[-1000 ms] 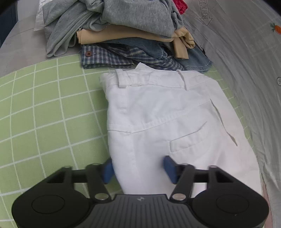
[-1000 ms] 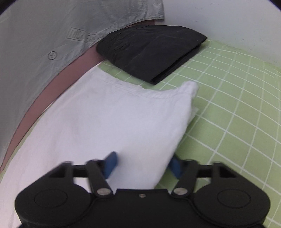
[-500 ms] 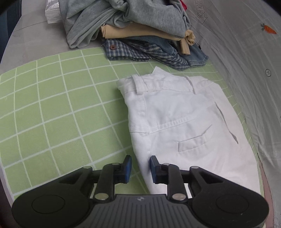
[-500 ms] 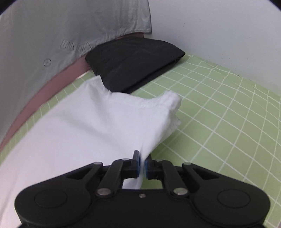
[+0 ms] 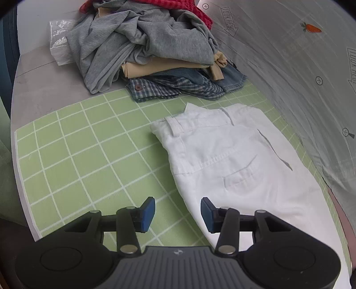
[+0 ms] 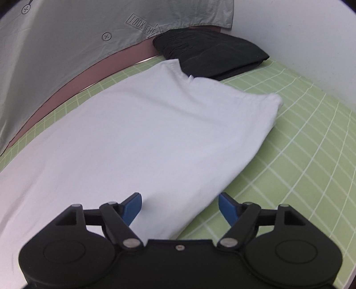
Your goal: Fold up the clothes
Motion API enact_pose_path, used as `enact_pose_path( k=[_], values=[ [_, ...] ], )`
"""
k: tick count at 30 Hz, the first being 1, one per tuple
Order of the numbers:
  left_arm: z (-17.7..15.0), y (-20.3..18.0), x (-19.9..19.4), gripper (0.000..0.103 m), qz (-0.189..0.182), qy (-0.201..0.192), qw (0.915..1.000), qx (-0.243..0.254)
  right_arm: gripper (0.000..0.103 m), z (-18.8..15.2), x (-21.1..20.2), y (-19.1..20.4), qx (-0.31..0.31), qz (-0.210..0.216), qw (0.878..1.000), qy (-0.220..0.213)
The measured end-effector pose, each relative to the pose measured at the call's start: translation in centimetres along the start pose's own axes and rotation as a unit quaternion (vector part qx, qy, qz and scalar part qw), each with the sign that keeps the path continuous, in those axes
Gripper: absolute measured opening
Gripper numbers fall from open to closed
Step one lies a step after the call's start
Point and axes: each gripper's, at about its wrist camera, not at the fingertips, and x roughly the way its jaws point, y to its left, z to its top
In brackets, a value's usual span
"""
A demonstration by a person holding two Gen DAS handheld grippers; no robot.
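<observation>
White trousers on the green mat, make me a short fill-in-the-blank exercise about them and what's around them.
1. The white trousers lie on a green ____ mat.
2. Both the left tool and the right tool are ____.
3. Past the trouser hems lies a folded ____ garment.
4. The top of the unfolded pile is mostly a ____ garment.

Missing words: grid; open; black; grey

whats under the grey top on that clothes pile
Under the grey top lie a folded tan garment, then denim and a plaid shirt at the bottom. Red fabric shows behind the top. Anything deeper in the pile is covered.
</observation>
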Motion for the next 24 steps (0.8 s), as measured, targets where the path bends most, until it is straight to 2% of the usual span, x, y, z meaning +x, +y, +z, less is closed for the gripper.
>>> enact_pose_path(
  k=[3, 4, 5, 6, 7, 8, 10, 13, 16, 19, 21, 24],
  values=[
    [-1.0, -0.5, -0.7, 0.048, -0.005, 0.004, 0.9999, 0.013, 0.071, -1.3, 0.2, 0.3, 0.003, 0.034, 0.999, 0.014],
    [-1.3, -0.7, -1.0, 0.048, -0.005, 0.004, 0.9998, 0.017, 0.061, -1.6, 0.3, 0.3, 0.004, 0.045, 0.999, 0.016],
    [-1.6, -0.9, -1.3, 0.048, -0.004, 0.003, 0.9997, 0.022, 0.056, -1.8, 0.1, 0.2, 0.002, 0.047, 0.999, 0.01],
    [-1.9, -1.0, -1.6, 0.048, -0.004, 0.002, 0.9996, 0.026, 0.039, -2.0, 0.0, 0.1, -0.002, 0.046, 0.999, 0.001],
    [-2.2, -1.2, -2.0, 0.048, -0.003, 0.001, 0.9995, 0.031, 0.014, -2.0, -0.2, -0.4, 0.0, 0.052, 0.999, -0.005],
    [-2.5, -1.4, -2.4, 0.048, -0.002, 0.001, 0.9993, 0.036, 0.011, -2.0, -0.3, -0.9, 0.005, 0.059, 0.998, -0.01],
    [-3.1, -1.6, -3.1, 0.049, 0.002, -0.002, 0.9989, 0.047, 0.007, -1.8, -0.5, -2.3, 0.015, 0.073, 0.997, -0.017],
    [-4.2, -1.7, -4.0, 0.049, 0.016, -0.007, 0.9982, 0.058, 0.007, -1.7, 0.0, -3.7, 0.001, 0.06, 0.998, -0.021],
    [-5.3, -1.3, -5.2, 0.05, 0.031, -0.011, 0.9978, 0.058, 0.002, -1.8, 0.1, -5.2, 0.005, 0.07, 0.997, -0.027],
    [-6.5, -0.6, -6.3, 0.058, 0.041, -0.015, 0.9969, 0.065, 0.003, -1.9, 0.0, -4.5, -0.031, 0.064, 0.997, -0.032],
    [-7.0, 0.1, -6.4, 0.059, 0.049, -0.013, 0.9963, 0.069, 0.004, -2.1, -0.1, -3.7, -0.065, 0.051, 0.996, -0.04],
    [-6.9, 1.1, -5.9, 0.059, 0.055, -0.003, 0.9966, 0.06, 0.008, -2.3, -0.4, -3.1, -0.075, 0.037, 0.996, -0.04]
  ],
)
